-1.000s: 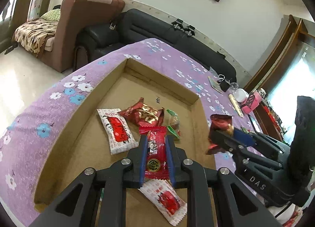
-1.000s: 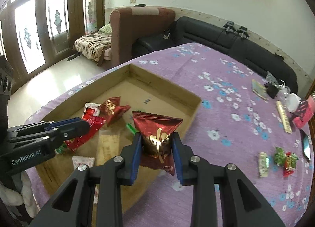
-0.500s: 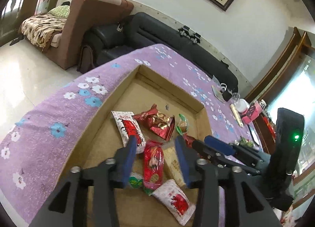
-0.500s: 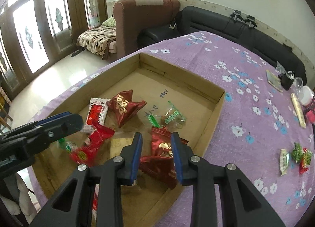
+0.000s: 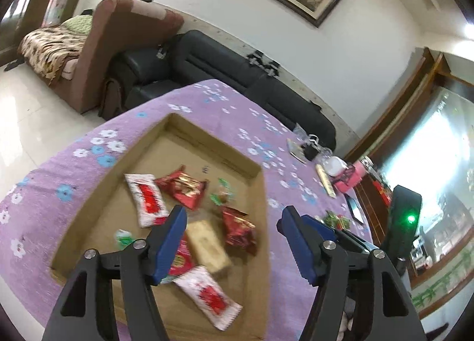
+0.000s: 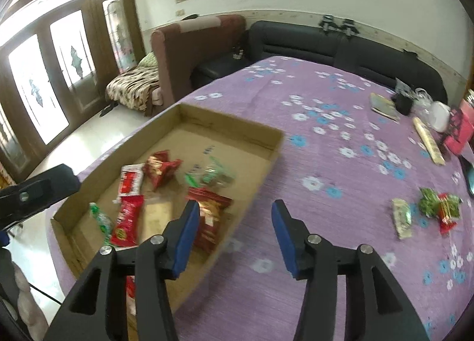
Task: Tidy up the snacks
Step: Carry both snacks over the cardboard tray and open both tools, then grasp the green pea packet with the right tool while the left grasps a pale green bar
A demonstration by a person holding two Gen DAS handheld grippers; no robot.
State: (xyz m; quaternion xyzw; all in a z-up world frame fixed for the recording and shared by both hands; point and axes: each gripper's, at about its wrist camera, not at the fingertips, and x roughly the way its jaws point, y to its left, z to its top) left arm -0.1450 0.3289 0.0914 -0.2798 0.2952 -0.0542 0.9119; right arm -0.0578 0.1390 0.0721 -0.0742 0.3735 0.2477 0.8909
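A shallow cardboard box [image 5: 97, 202] [image 6: 231, 126] lies on the purple flowered tablecloth and holds several snack packets. Among them are a dark red bag [image 5: 238, 230] [image 6: 209, 210], a red packet [image 5: 180, 255] [image 6: 127, 221], a white and red packet [image 5: 146, 199] and a tan bar [image 5: 209, 244]. My left gripper [image 5: 232, 233] is open and empty above the box's near right part. My right gripper [image 6: 232, 231] is open and empty above the box's near right edge. A few loose snacks [image 6: 426, 212] lie on the cloth to the right.
At the table's far right are a phone [image 6: 469, 175], a pink box [image 6: 457, 130], a white container [image 6: 438, 111] and a long tan stick [image 6: 428, 141]. Behind the table stand a black sofa [image 6: 311, 42] and a brown armchair [image 6: 189, 51].
Both grippers have opened. The left let go of the red packet and the right let go of the dark red bag; both now lie in the box. Both grippers have lifted and drawn back.
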